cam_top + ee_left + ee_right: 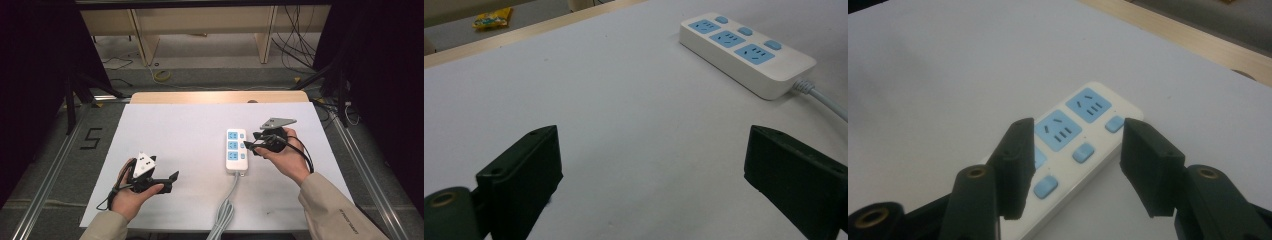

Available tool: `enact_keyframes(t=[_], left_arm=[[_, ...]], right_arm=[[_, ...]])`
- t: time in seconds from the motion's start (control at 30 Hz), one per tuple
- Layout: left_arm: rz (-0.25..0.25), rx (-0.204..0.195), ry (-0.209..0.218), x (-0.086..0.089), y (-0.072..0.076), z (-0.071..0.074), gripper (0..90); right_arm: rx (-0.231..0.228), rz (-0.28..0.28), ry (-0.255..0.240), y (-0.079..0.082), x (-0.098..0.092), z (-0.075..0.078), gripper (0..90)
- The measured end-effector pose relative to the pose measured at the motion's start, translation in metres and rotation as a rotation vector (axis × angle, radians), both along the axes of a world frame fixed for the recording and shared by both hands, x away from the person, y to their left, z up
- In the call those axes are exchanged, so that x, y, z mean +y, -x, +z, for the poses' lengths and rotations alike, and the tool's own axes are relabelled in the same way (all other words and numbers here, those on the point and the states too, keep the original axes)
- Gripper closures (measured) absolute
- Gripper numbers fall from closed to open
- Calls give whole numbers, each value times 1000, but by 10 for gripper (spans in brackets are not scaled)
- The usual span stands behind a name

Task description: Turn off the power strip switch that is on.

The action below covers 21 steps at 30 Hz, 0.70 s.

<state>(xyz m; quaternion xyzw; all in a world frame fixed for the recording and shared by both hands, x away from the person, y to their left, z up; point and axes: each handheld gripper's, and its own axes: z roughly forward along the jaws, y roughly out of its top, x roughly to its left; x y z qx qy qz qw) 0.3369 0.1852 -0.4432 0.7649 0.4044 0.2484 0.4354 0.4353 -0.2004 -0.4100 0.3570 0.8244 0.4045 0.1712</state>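
On the white table (165, 130), toward its near left, the left gripper (167, 181) sat in a hand with its jaws spread wide and nothing between them. Right of centre lay a white power strip (236, 150), the right gripper (251, 145) poised beside its switches, jaws partly apart, holding nothing

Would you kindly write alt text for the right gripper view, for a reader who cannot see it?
The right gripper hovers open just above a white power strip with blue sockets and small blue switches, its two black jaws apart over the strip's near end. The strip lies on a white table cover, with a wooden table edge beyond.
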Motion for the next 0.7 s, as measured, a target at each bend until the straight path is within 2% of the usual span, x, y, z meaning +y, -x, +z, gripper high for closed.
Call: enact_keyframes(t=[0.23, 0.6, 0.7], left_arm=[[1, 0, 1, 0, 0, 0, 78], [1, 2, -2, 0, 0, -1, 78], [-2, 4, -8, 0, 0, -1, 78]], right_arm=[[-5, 4, -17, 13, -10, 3, 437], [-11, 13, -45, 42, -37, 0, 376], [-12, 11, -75, 49, -45, -2, 369]])
